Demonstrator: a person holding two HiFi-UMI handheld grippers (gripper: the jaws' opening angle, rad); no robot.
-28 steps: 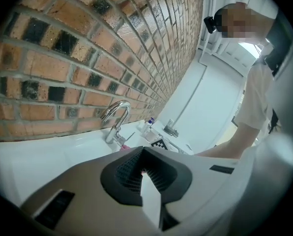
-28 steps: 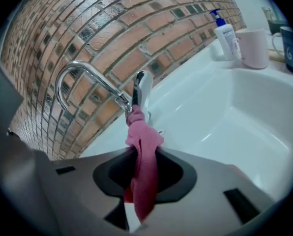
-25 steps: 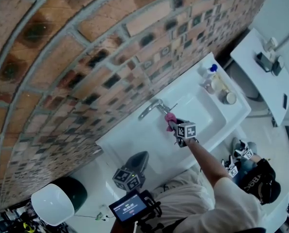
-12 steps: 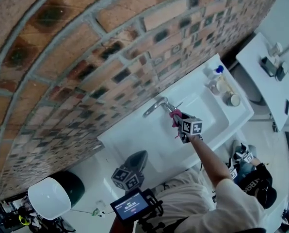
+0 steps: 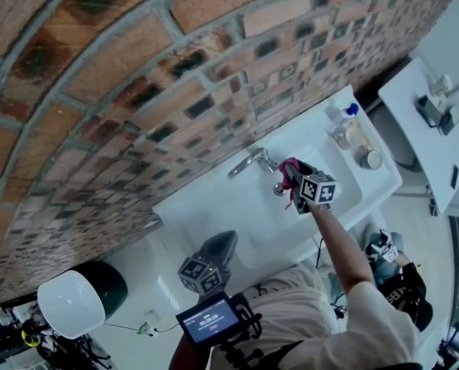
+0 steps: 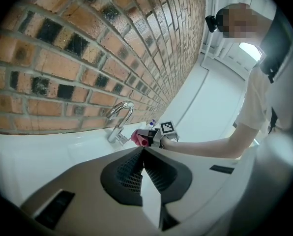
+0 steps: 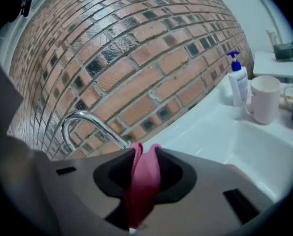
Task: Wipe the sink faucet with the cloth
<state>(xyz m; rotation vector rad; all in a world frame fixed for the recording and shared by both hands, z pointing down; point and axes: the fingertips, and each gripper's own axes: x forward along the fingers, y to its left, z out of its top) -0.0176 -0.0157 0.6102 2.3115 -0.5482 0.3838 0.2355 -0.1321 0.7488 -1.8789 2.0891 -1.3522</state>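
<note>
On my right gripper (image 5: 292,179) the fingers (image 7: 169,170) clamp the pink cloth (image 7: 143,181). The faucet (image 7: 101,127) is just ahead, left of centre in the right gripper view, spout arching toward me. Left gripper (image 6: 143,149) closed, empty, farther off.

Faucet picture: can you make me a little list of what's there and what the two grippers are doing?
faucet: shiny, curved, on the white sink by the brick wall
cloth: pink, pinched in the right gripper, close to the faucet
left gripper: shut, empty, away from the faucet
beside the basin: soap bottle, white cup
</note>
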